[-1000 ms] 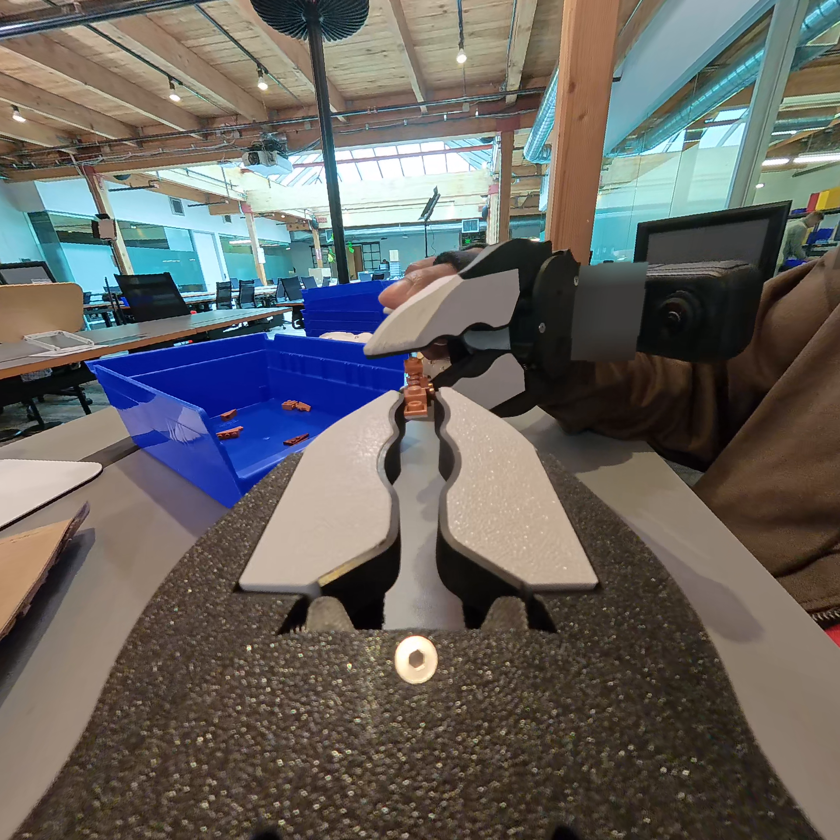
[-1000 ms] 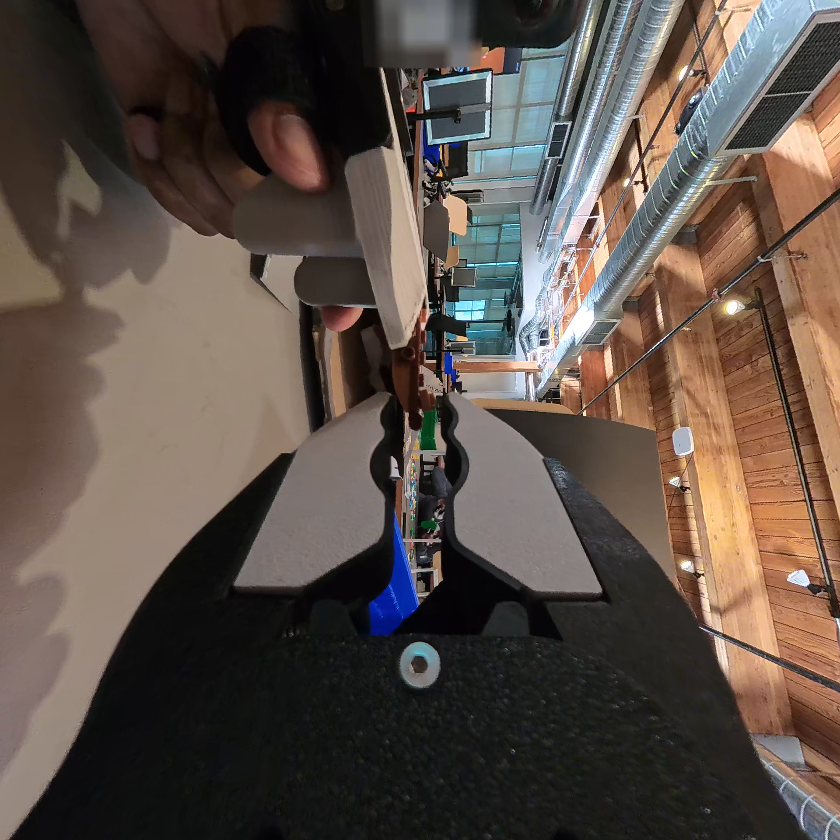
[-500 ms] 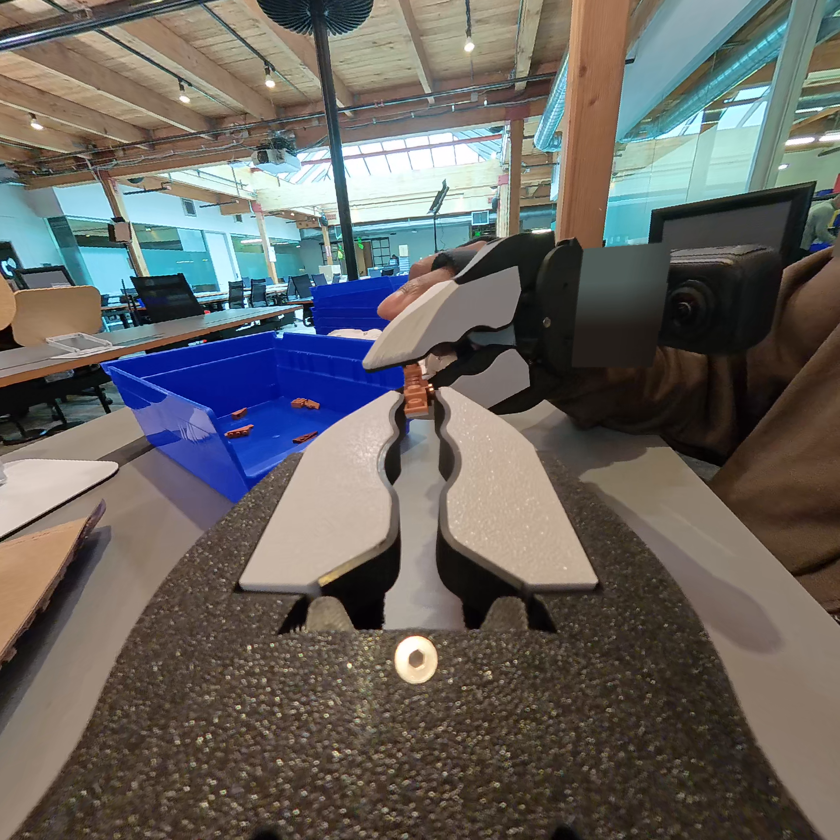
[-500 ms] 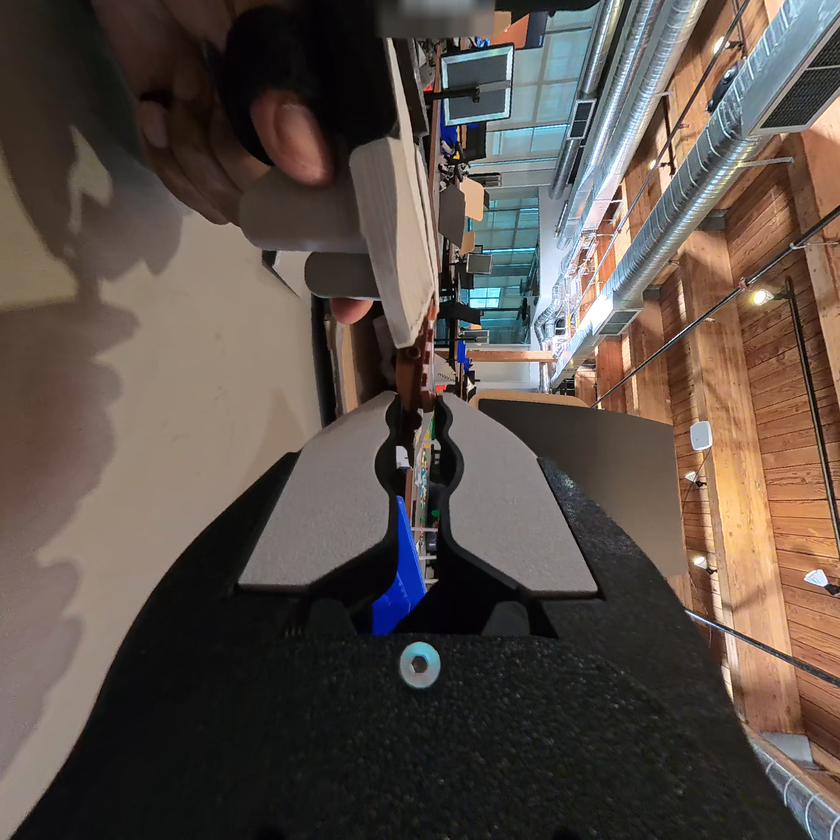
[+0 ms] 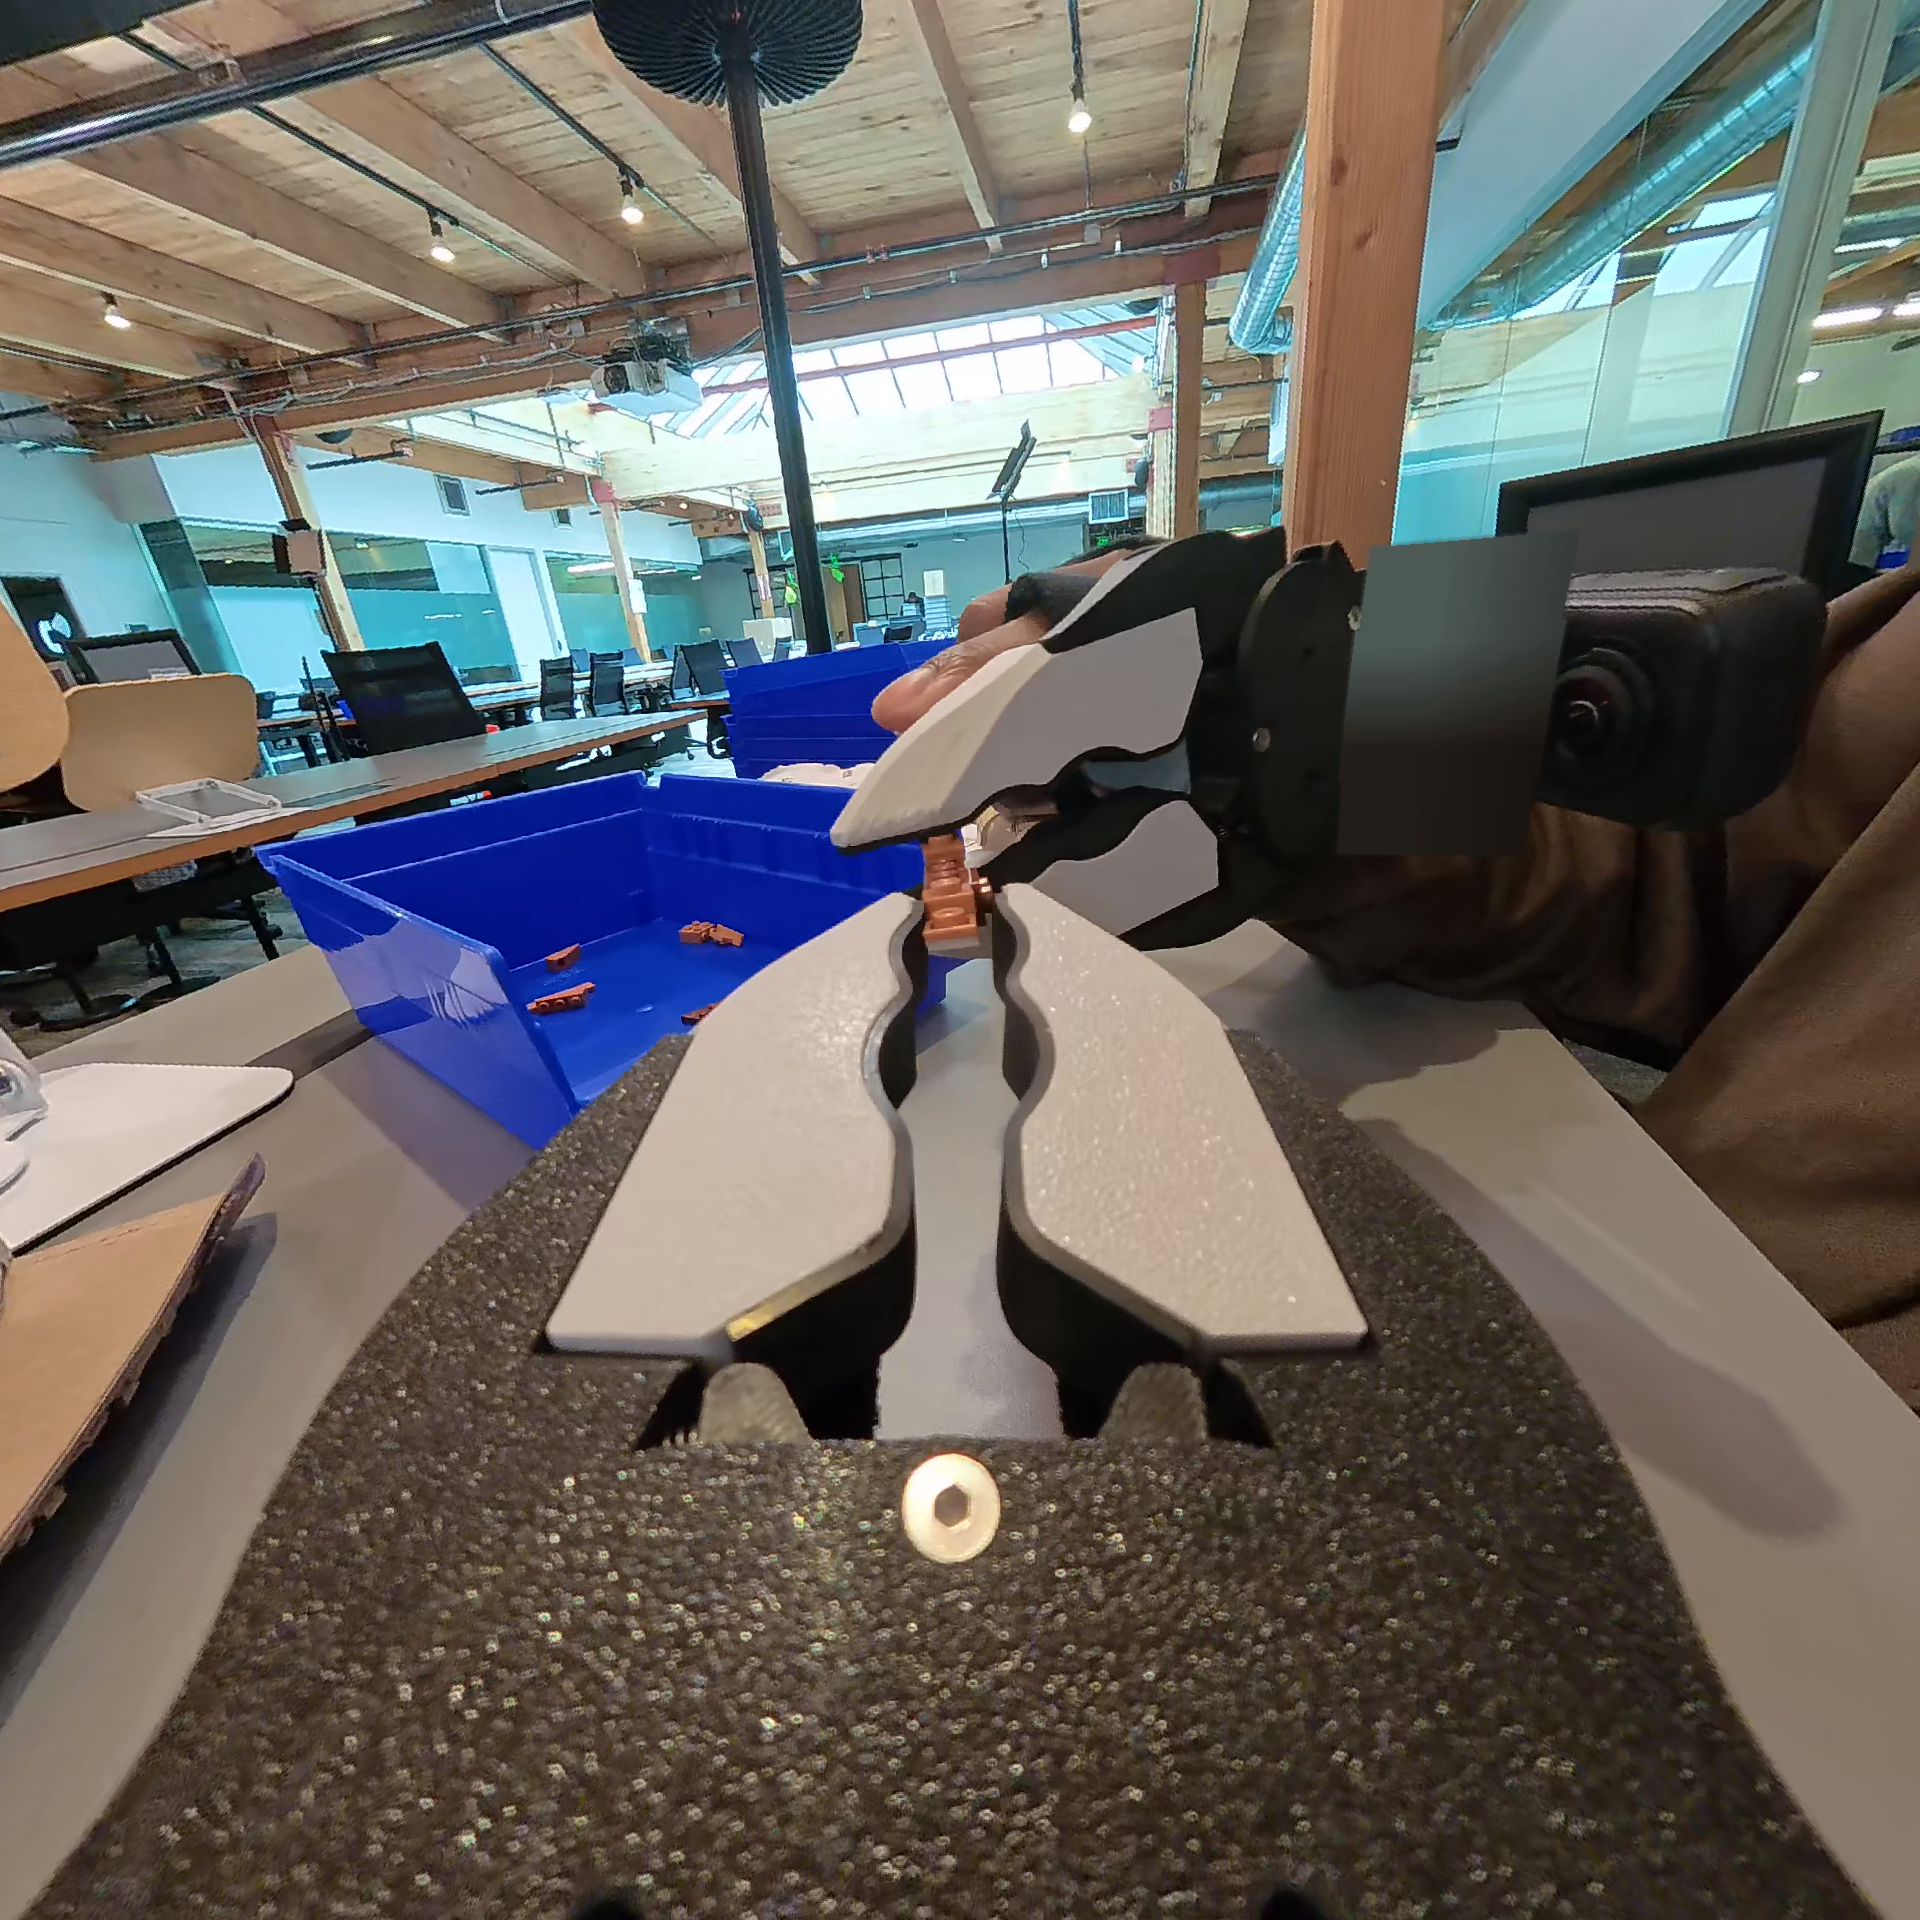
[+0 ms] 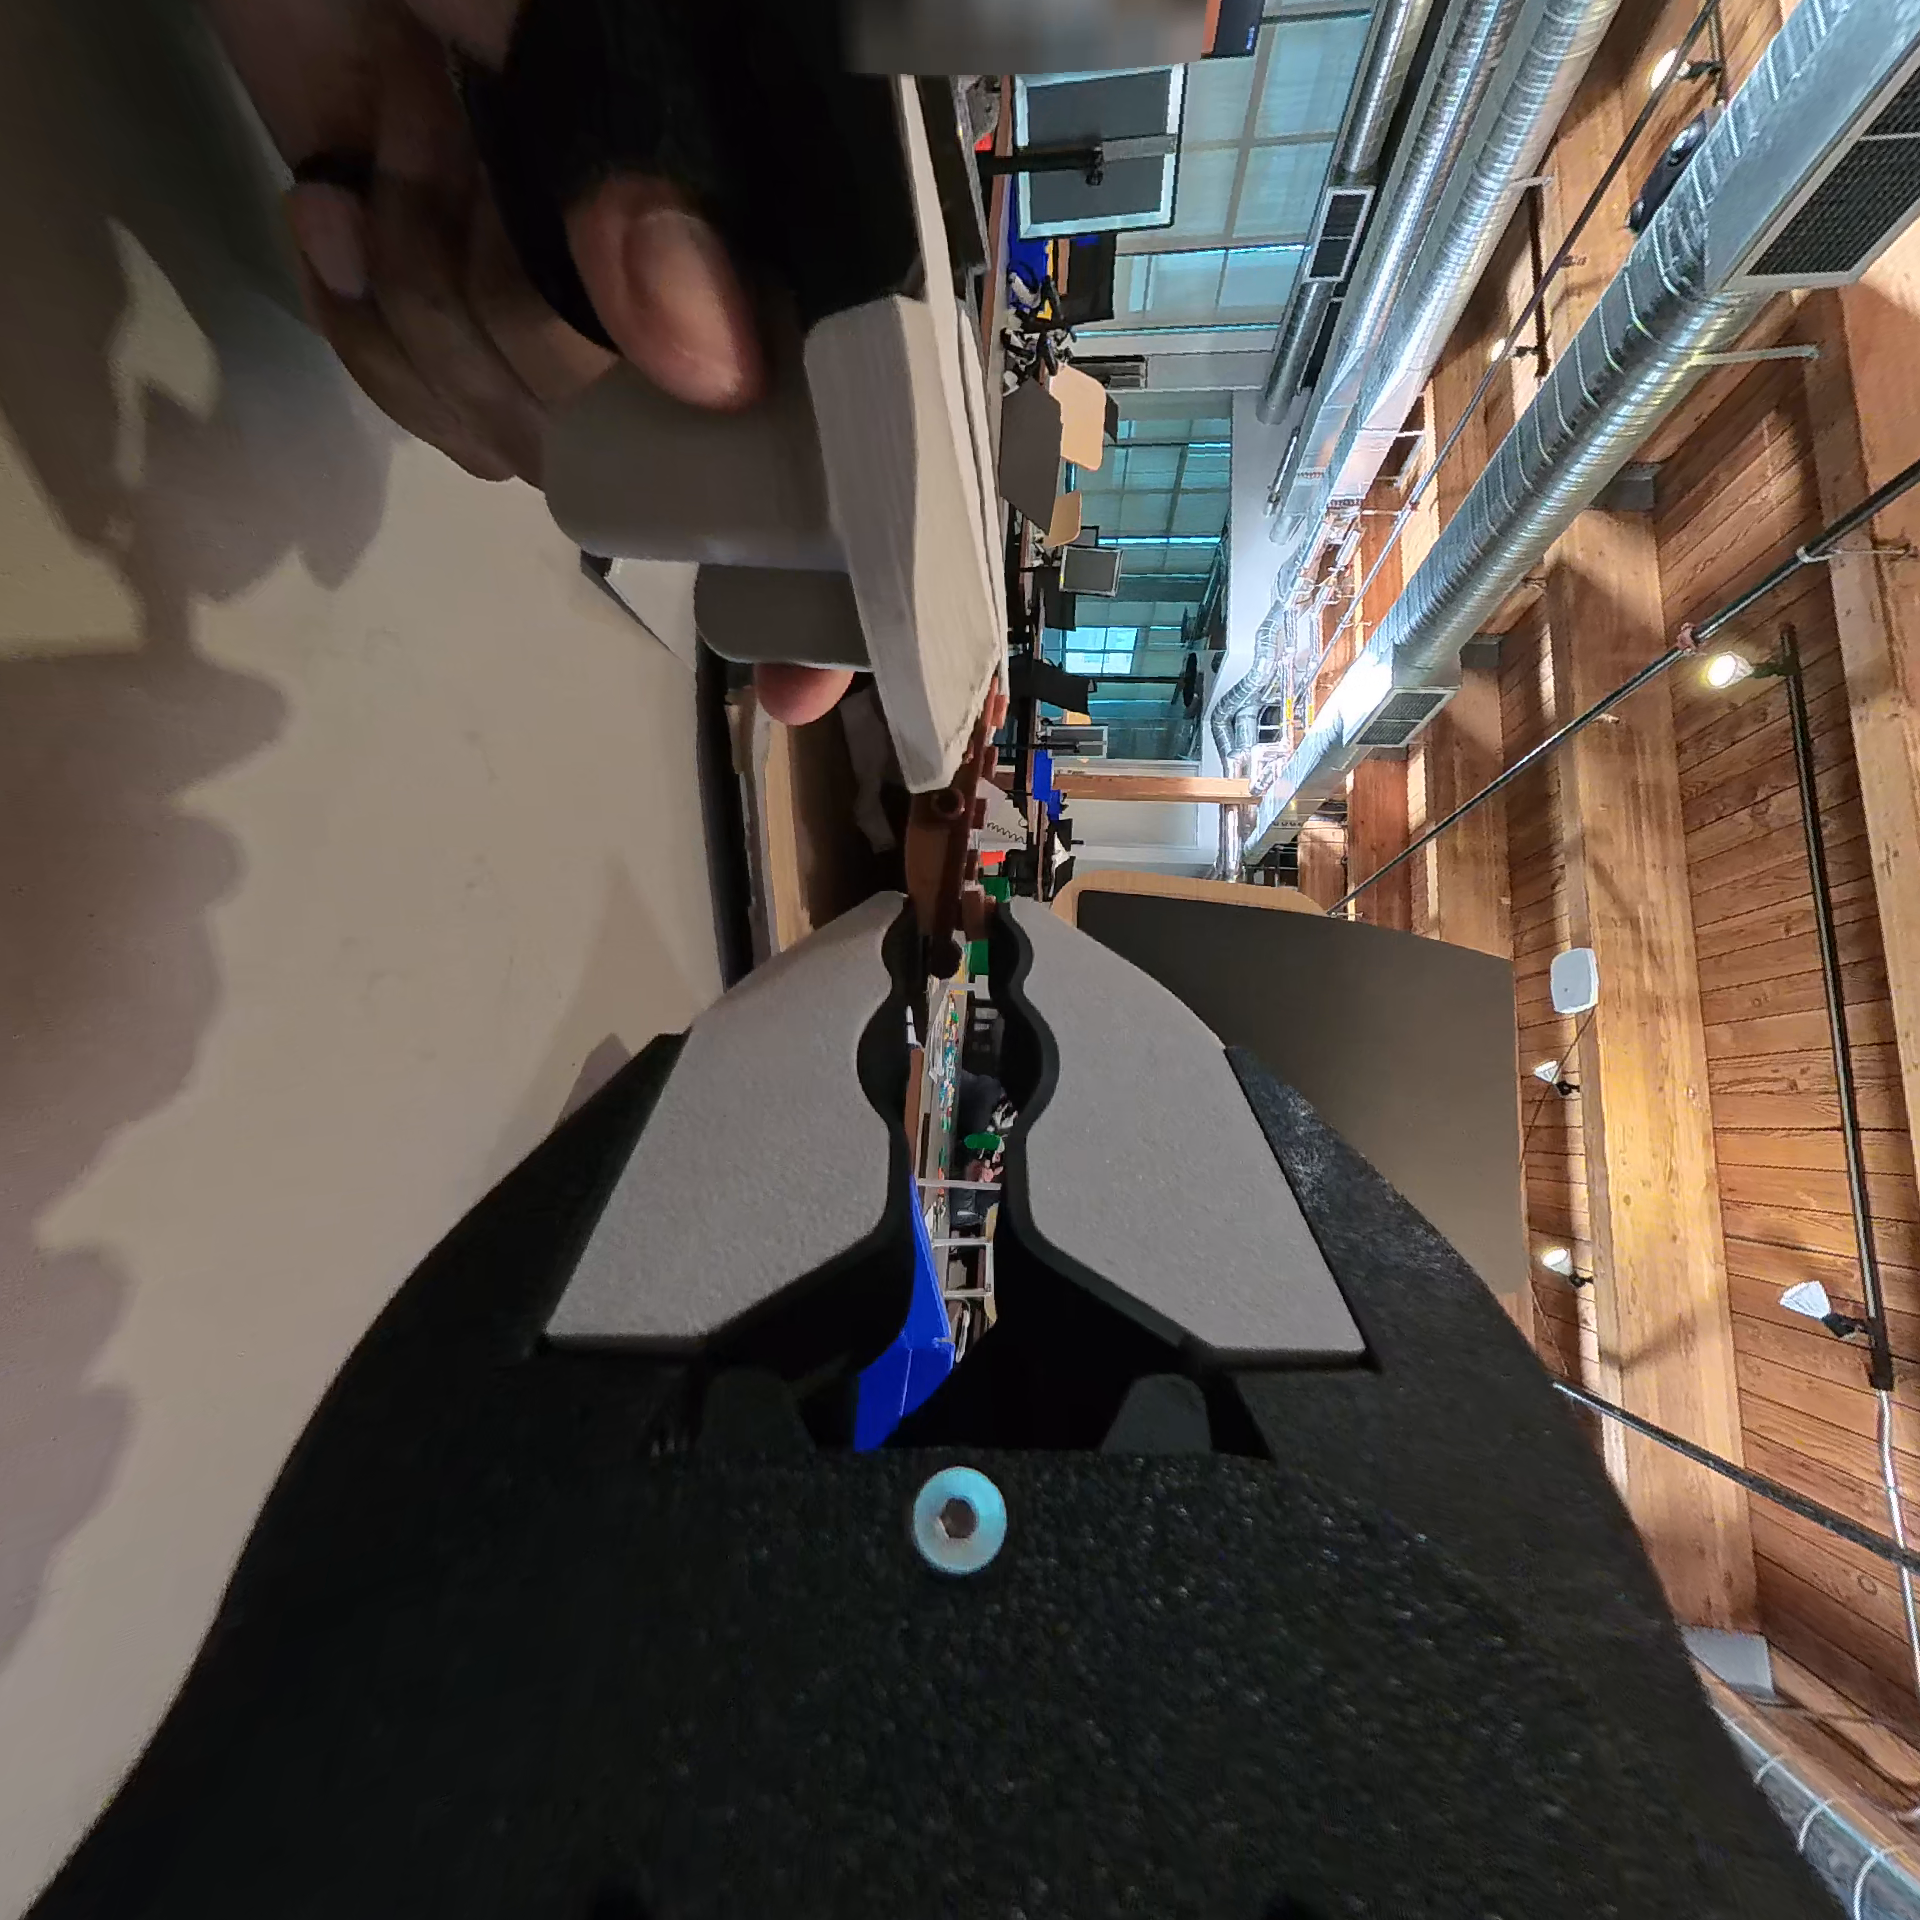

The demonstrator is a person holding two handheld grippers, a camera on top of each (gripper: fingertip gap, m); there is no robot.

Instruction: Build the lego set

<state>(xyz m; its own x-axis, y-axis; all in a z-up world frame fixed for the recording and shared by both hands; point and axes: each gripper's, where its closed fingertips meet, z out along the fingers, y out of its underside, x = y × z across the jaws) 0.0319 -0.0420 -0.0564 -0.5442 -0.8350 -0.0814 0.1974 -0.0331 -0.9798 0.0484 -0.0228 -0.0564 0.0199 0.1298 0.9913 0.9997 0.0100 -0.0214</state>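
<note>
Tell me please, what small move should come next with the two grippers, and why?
Probably press the two together gently. The left gripper pinches a brown brick piece, and the right gripper holds another brown piece directly on top of it; they look touching but perhaps not fully seated.

My grey table [image 5: 1507, 1195] carries a blue bin [image 5: 416, 966] with small brown bricks [image 5: 561, 1000] inside, left of centre. A white flat board [image 5: 135, 1122] and a cardboard sheet [image 5: 94, 1340] lie at the left edge.
</note>
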